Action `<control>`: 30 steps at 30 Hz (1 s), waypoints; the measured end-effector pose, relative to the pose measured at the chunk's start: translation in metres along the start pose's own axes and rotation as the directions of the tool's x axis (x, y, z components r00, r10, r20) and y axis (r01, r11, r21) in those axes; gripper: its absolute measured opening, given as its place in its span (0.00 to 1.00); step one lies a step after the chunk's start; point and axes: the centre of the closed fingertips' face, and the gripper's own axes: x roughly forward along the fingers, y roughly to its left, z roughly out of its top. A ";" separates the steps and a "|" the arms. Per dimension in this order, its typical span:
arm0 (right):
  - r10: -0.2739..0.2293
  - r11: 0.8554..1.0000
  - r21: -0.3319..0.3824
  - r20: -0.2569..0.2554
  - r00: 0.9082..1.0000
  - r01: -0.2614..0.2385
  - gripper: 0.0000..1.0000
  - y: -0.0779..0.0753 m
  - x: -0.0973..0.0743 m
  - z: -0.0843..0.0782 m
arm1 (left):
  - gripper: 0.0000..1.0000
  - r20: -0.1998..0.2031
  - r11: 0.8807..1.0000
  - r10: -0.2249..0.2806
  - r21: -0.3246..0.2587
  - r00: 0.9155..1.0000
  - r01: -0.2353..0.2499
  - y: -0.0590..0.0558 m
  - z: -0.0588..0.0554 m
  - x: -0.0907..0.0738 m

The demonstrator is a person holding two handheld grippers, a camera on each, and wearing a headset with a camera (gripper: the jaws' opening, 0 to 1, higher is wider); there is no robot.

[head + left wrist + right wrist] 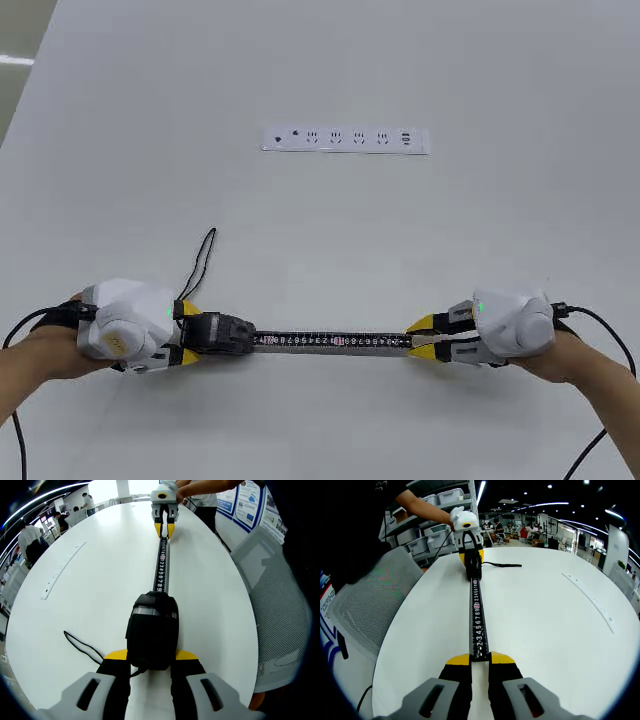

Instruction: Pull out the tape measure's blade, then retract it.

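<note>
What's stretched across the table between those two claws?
The tape measure's blade, pulled out from the black case in the left gripper to the right gripper; the head view shows it.

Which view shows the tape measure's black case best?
The left gripper view: the case sits close and central, clamped by the left gripper. The head view shows it small from above; the right gripper view shows it distant, at the end of the blade.
</note>
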 end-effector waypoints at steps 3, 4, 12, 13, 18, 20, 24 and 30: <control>-0.002 1.000 0.000 -0.003 1.000 0.002 0.09 -0.001 -0.001 -0.002 | 0.26 0.000 1.000 0.001 -0.001 1.000 -0.001 0.000 0.000 0.000; -0.001 1.000 0.000 -0.004 1.000 0.001 0.09 0.000 -0.001 -0.001 | 0.26 0.000 1.000 0.001 -0.001 1.000 -0.001 0.000 0.000 0.000; 0.002 1.000 0.005 -0.005 1.000 -0.002 0.09 0.000 -0.004 -0.003 | 0.26 0.000 1.000 0.000 0.000 1.000 0.000 0.001 0.000 0.000; 0.001 1.000 0.006 -0.006 1.000 -0.001 0.09 0.000 -0.004 -0.003 | 0.26 -0.001 1.000 0.001 -0.001 1.000 -0.001 0.001 0.000 0.000; 0.001 1.000 0.009 -0.007 1.000 -0.001 0.09 0.000 -0.004 -0.004 | 0.26 -0.001 1.000 0.001 -0.001 1.000 -0.001 0.001 0.000 0.000; 0.001 1.000 0.009 -0.010 1.000 -0.001 0.09 -0.001 -0.004 -0.005 | 0.26 0.000 1.000 0.001 -0.002 1.000 -0.001 0.001 0.000 0.000; 0.001 1.000 0.010 -0.019 1.000 0.000 0.09 0.000 -0.002 -0.007 | 0.26 0.000 1.000 -0.001 -0.003 1.000 0.001 0.001 0.001 0.001; -0.002 1.000 0.010 -0.039 0.999 0.003 0.10 0.001 0.002 -0.011 | 0.26 0.000 1.000 0.000 -0.004 1.000 0.000 0.001 0.003 0.002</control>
